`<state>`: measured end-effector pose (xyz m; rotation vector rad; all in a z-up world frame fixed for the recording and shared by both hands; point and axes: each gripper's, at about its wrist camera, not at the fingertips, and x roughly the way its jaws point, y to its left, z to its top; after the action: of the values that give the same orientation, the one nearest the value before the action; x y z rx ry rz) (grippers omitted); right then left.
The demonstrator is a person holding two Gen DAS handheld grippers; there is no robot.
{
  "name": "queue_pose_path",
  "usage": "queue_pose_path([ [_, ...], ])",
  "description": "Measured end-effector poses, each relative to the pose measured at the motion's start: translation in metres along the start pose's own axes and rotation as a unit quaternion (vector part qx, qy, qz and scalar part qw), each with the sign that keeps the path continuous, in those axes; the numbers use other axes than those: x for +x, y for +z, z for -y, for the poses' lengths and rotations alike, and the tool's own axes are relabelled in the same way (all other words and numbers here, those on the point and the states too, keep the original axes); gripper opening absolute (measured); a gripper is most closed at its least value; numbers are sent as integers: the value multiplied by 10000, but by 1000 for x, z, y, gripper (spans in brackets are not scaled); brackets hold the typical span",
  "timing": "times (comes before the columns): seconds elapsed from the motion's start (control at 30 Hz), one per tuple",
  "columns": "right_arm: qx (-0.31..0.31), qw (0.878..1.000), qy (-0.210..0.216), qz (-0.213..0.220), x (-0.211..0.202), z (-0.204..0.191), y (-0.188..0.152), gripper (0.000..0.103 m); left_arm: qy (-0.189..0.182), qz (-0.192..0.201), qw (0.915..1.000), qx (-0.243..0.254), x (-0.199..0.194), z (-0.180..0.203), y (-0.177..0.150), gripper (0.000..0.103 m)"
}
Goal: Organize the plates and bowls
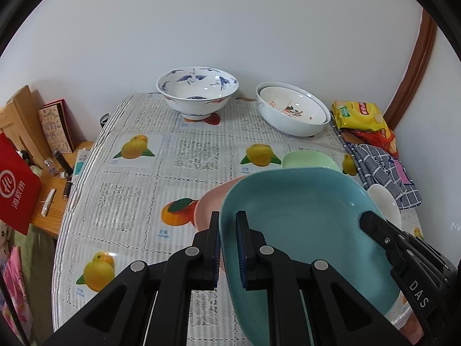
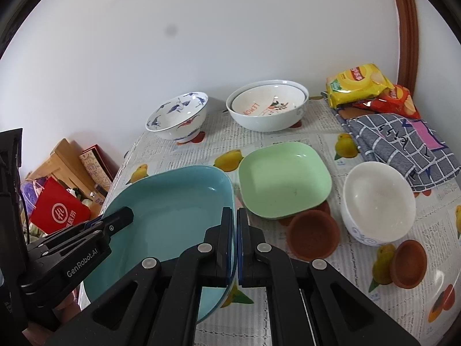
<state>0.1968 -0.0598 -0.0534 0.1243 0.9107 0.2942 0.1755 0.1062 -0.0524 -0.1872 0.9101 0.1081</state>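
Gripping opposite rims of one large teal rounded-square ceramic plate (image 2: 170,216), both grippers hold it raised and tilted above the fruit-print tablecloth (image 1: 132,196). The left gripper (image 1: 229,249) has its two fingers pinched nearly together over the plate's left rim, one finger outside the wall and one inside the basin; the right gripper (image 2: 234,248) clamps the right rim in the same way, its blue-padded fingers almost meeting with the thin wall between them. In the left wrist view a pink plate (image 1: 210,204) lies beneath the teal one, only its edge showing. Just right of the teal plate sits a pale green rounded-square plate (image 2: 283,180), flat on the cloth, and at its near edge a small brown clay saucer (image 2: 312,235). A second brown clay saucer (image 2: 409,263) rests further right, near a plain white round bowl (image 2: 379,201). Toward the wall stand a white porcelain bowl painted with blue cranes (image 2: 177,118) and, beside it, a large white bowl (image 2: 266,121) with a smaller cream bowl with lettering and a floral motif (image 2: 268,103) nested inside. A folded grey checked cloth (image 2: 400,147) and a yellow crisp packet (image 2: 357,85) lie at the table's far right corner.
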Motion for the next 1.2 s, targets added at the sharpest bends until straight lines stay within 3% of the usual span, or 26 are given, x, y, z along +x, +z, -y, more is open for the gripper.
queue_pose_path([
  [0.73, -140, 9978, -18, -650, 61, 0, -20, 3, 119, -590, 9979, -233, 57, -21, -23, 10],
  [1.2, -468, 9958, 10, -785, 99, -7, -3, 3, 266, -729, 9960, -451, 86, -31, -12, 10],
])
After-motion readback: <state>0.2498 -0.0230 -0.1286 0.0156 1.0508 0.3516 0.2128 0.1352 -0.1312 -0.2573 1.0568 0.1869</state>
